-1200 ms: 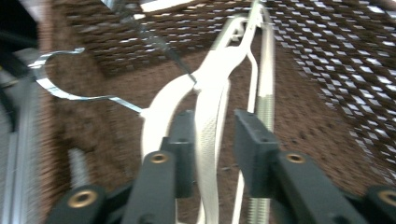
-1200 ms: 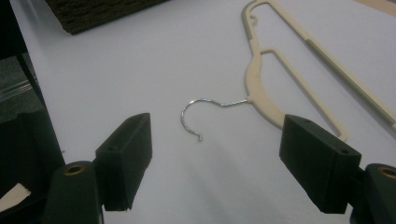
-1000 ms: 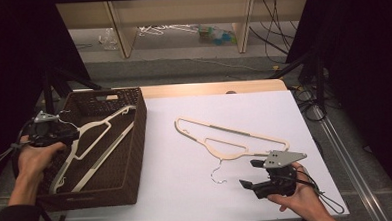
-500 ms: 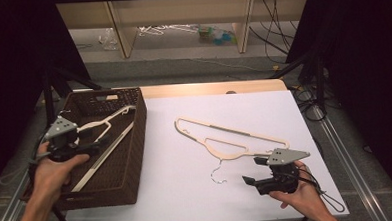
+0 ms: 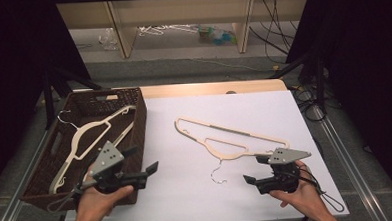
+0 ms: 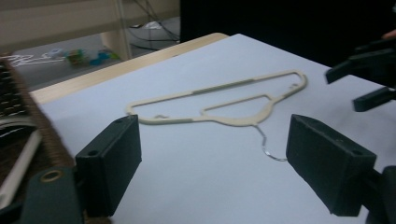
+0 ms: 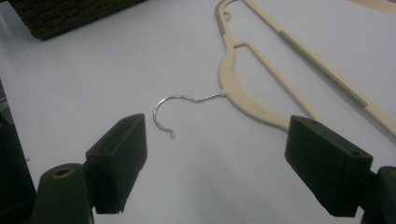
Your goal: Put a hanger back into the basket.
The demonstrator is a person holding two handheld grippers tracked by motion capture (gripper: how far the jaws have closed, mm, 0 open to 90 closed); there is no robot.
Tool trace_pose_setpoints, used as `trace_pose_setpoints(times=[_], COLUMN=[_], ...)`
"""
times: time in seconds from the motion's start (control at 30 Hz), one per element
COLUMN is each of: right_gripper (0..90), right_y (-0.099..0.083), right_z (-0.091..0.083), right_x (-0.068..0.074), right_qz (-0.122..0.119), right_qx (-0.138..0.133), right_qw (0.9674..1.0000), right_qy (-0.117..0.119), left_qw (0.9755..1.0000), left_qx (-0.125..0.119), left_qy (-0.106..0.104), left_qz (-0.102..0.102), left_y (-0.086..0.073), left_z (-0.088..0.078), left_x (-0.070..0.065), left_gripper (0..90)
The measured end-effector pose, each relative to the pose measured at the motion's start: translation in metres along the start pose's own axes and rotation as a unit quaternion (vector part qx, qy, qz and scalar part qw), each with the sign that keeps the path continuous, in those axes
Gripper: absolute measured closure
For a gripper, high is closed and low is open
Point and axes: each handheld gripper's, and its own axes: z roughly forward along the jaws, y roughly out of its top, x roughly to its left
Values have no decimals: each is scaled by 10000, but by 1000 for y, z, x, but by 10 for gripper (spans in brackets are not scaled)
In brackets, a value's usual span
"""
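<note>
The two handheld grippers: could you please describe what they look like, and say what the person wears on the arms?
Both the left gripper and the right gripper have black bodies, two blocky black jaws and a grey three-cornered plate on top. A round brass-coloured fitting sits near the base of a jaw in each gripper view. A dark cable loops from each. No sleeves show on the forearms.

You face white table, wooden edge at far side. Beyond it, grey floor, pale wooden shelf unit with clutter underneath. Black curtains flank both sides. Cables trail on floor at right.
</note>
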Motion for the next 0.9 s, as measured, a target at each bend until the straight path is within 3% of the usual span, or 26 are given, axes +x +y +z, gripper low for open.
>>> trace_pose_setpoints(times=[0.07,0.2,0.27,0.33,0.4,0.5,0.57,0.67,0.9], right_gripper=[220,219,202,192,179,171,170,170,187], right_y=[-1,-1,-2,-2,-3,-4,-5,-6,-7], right_z=[1,1,2,2,2,3,4,7,18], right_x=[0,0,0,1,1,-1,-4,-10,-24], right_qz=[-18,16,15,24,-72,-76,-75,-158,-121], right_qx=[-4,7,28,56,69,71,116,161,326], right_qw=[10000,10000,10000,10000,9999,9999,9999,9997,9994], right_qy=[-20,-19,8,44,15,20,20,31,-56], left_qw=[9999,9999,9998,9987,9978,9967,9971,9962,9965], left_qx=[-16,-24,44,147,125,157,158,152,146], left_qy=[-42,-120,-122,-208,-148,-129,-120,-27,-89], left_qz=[113,62,170,450,642,780,730,854,824], left_y=[-5,-19,-27,-31,-34,-41,-46,-54,-60], left_z=[5,12,16,16,14,14,16,21,25], left_x=[-8,-19,-23,-25,-28,-30,-32,-34,-36], left_gripper=[162,161,161,162,161,162,162,162,163])
